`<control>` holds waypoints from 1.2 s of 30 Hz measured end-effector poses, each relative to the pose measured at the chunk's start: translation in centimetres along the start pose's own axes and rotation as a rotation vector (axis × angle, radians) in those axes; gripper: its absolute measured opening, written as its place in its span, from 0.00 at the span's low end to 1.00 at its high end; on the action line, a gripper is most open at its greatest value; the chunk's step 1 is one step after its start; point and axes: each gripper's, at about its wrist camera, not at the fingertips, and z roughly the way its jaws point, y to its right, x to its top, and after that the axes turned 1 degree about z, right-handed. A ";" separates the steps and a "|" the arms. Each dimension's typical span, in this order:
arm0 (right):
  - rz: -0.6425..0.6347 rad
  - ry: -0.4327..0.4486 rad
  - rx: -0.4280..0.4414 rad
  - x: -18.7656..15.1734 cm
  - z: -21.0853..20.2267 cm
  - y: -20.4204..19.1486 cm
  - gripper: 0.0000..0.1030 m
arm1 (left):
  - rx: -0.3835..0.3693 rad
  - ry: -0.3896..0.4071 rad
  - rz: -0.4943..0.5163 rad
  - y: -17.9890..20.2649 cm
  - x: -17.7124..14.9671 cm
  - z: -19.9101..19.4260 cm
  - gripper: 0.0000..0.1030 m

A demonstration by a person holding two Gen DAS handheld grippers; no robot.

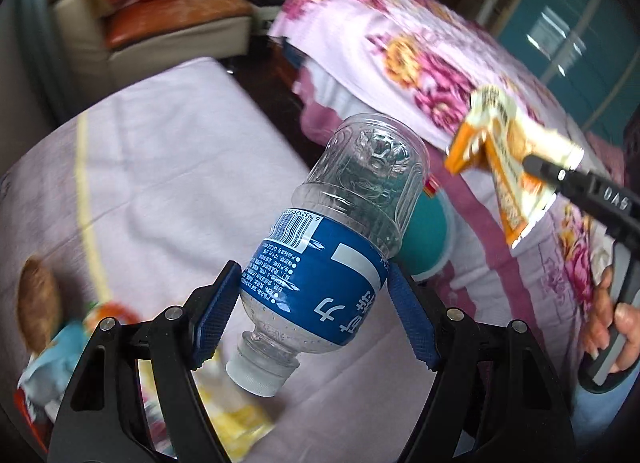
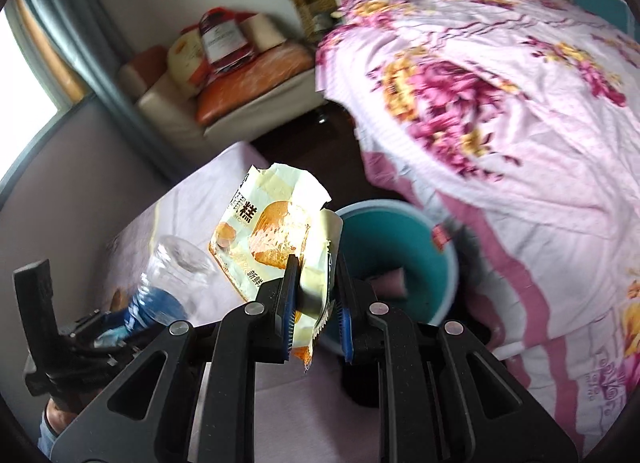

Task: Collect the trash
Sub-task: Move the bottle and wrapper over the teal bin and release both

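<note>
My left gripper (image 1: 314, 299) is shut on a clear plastic bottle (image 1: 340, 239) with a blue label; its white cap points back toward the camera and its base points away. The same bottle (image 2: 168, 275) shows at the lower left of the right wrist view. My right gripper (image 2: 316, 295) is shut on an orange and cream cake wrapper (image 2: 272, 231), which sticks up from between the pads. That wrapper (image 1: 504, 167) hangs at the right of the left wrist view. A teal bin (image 2: 396, 247) stands on the floor just beyond the wrapper, with a small pinkish cup inside. The bin (image 1: 426, 239) peeks out behind the bottle.
A pale pink bed surface (image 1: 168, 183) lies below both grippers, with a doll (image 1: 44, 323) and loose yellow packaging (image 1: 236, 415) on it. A floral quilt (image 2: 500, 111) covers another bed to the right of the bin. A cream armchair (image 2: 224, 83) piled with bags stands at the back.
</note>
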 end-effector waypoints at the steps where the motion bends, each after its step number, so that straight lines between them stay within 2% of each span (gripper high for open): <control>1: 0.007 0.004 -0.006 0.2 0.0 0.7 0.16 | -0.003 -0.017 0.018 1.0 0.5 1.1 0.73; 8: 0.060 0.002 -0.042 1.4 1.4 4.8 0.16 | -0.014 -0.113 0.110 5.7 2.3 7.1 0.73; 17: 0.084 -0.031 -0.075 1.6 3.6 7.0 0.16 | -0.008 -0.171 0.138 7.5 3.3 10.9 0.73; 29: 0.082 -0.049 -0.124 1.8 4.8 7.9 0.16 | -0.032 -0.186 0.105 7.4 3.8 12.5 0.75; 36: 0.070 -0.067 -0.124 1.8 5.6 7.6 0.16 | -0.058 -0.154 0.069 6.6 4.0 11.3 0.75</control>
